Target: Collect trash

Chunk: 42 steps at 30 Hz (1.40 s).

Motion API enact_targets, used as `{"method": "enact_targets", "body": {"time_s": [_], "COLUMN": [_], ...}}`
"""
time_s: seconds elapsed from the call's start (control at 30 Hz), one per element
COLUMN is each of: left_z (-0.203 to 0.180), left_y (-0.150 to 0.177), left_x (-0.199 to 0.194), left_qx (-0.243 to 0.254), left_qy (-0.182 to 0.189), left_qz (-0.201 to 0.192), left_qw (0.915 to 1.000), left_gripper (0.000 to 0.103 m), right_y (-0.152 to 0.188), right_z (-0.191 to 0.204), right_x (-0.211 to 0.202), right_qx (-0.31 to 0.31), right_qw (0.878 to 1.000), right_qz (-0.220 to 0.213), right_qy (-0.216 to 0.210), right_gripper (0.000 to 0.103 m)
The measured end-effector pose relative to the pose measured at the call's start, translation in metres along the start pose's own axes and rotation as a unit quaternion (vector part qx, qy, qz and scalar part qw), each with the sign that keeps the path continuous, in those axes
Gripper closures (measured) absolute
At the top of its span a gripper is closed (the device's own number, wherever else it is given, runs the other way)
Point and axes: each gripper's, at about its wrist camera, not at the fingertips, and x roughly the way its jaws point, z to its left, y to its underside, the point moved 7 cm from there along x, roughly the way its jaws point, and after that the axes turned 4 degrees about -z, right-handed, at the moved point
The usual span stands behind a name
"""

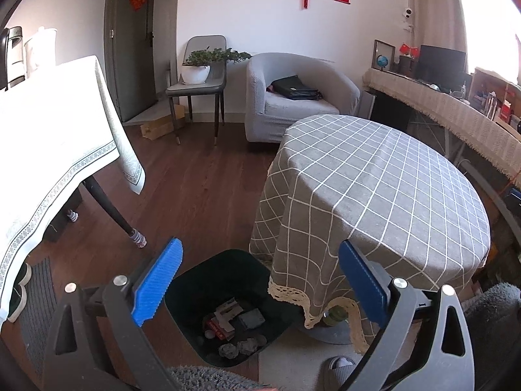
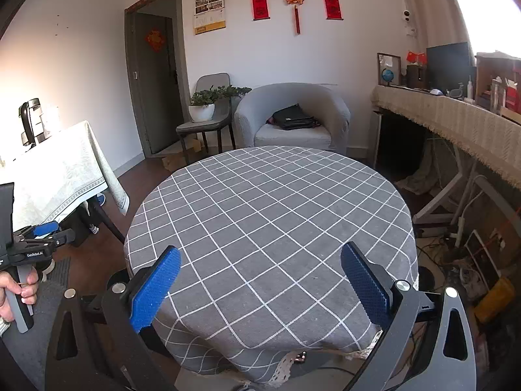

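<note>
Grey checked cloth [image 2: 270, 228] looks bare and both tongs, left gripper [image 1: 260, 280] and right gripper [image 2: 260, 283], hang released and empty, so you risk snagging its lace hem [image 1: 293, 296] reaching toward the bin [image 1: 228, 306].

Dark wood floor [image 1: 195, 189] carries it all here: a round table [image 1: 374, 195] under a grey checked cloth with a bare top, and just beside its left edge a black bin [image 1: 192, 319] standing on the boards, scraps of trash [image 1: 232, 325] inside.
</note>
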Motion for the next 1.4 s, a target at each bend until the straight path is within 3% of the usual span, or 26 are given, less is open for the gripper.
{"method": "enact_targets", "body": {"time_s": [0.37,1.4], "left_z": [0.008,0.008], "left_y": [0.0,0.001], "left_x": [-0.001,0.004], "left_qx": [-0.013,-0.018], "left_qy": [-0.018,-0.015], "left_qz": [-0.003,0.008], "left_qw": [0.9998,0.9997], "left_gripper": [0.004,0.004], "right_y": [0.0,0.002], "right_z": [0.003,0.002], "right_x": [0.001,0.001], "right_qx": [-0.004,-0.006], "right_qw": [1.0,1.0], "right_qz": [0.001,0.006], "right_qy": [-0.003,-0.002], "right_gripper": [0.004,0.004]}}
